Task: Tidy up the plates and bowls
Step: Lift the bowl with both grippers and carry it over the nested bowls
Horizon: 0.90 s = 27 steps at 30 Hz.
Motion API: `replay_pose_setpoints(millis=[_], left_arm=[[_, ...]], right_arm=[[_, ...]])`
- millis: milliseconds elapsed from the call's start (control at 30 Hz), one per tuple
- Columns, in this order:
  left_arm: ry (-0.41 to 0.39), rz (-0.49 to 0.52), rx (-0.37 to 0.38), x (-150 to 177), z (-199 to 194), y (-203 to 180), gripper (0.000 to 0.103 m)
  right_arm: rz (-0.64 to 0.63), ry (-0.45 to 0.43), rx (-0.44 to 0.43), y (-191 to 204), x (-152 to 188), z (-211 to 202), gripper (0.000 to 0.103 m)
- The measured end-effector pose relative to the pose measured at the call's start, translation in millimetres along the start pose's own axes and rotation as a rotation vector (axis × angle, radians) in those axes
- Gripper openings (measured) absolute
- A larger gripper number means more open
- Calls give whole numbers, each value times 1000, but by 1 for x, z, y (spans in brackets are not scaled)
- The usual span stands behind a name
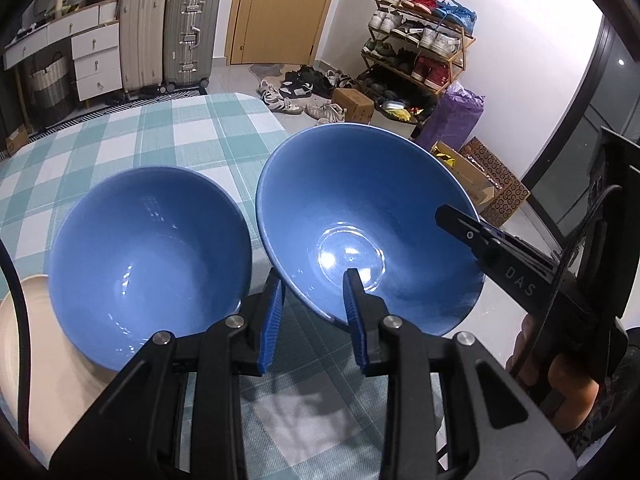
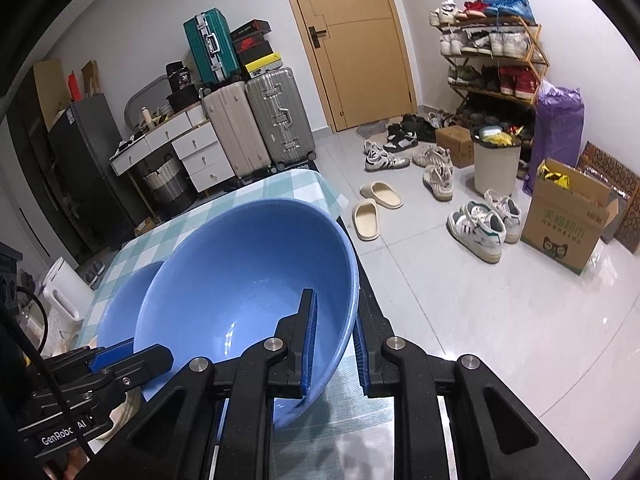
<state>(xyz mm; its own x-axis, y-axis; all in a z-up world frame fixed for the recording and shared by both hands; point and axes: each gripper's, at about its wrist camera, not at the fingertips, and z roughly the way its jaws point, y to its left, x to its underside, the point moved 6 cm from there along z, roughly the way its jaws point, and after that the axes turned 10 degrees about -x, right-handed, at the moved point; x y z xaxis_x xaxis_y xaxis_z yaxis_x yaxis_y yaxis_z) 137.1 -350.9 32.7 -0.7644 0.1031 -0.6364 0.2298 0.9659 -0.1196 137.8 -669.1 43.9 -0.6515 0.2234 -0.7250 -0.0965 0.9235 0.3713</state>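
The raised blue bowl (image 1: 368,216) hangs tilted past the right edge of the checked counter (image 1: 160,132), with bare floor (image 2: 460,320) beyond it running to scattered shoes (image 2: 480,224) and a cardboard box (image 2: 568,220). The left tool (image 1: 316,304) is clamped on its near rim and the right tool (image 2: 336,344) on its opposite rim. A second bowl (image 1: 148,256), empty like the first, sits just left on a cream plate (image 1: 44,344).
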Motion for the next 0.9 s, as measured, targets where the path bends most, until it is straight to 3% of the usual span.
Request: replay_pose_setpoints(millis=[467, 900], left_arm=[[-69, -17, 9, -5, -52, 14, 27], [-125, -60, -5, -11, -99, 54, 27]], right_arm=[[-53, -22, -11, 33, -4, -22, 18], [-119, -4, -44, 75, -1, -17, 21]])
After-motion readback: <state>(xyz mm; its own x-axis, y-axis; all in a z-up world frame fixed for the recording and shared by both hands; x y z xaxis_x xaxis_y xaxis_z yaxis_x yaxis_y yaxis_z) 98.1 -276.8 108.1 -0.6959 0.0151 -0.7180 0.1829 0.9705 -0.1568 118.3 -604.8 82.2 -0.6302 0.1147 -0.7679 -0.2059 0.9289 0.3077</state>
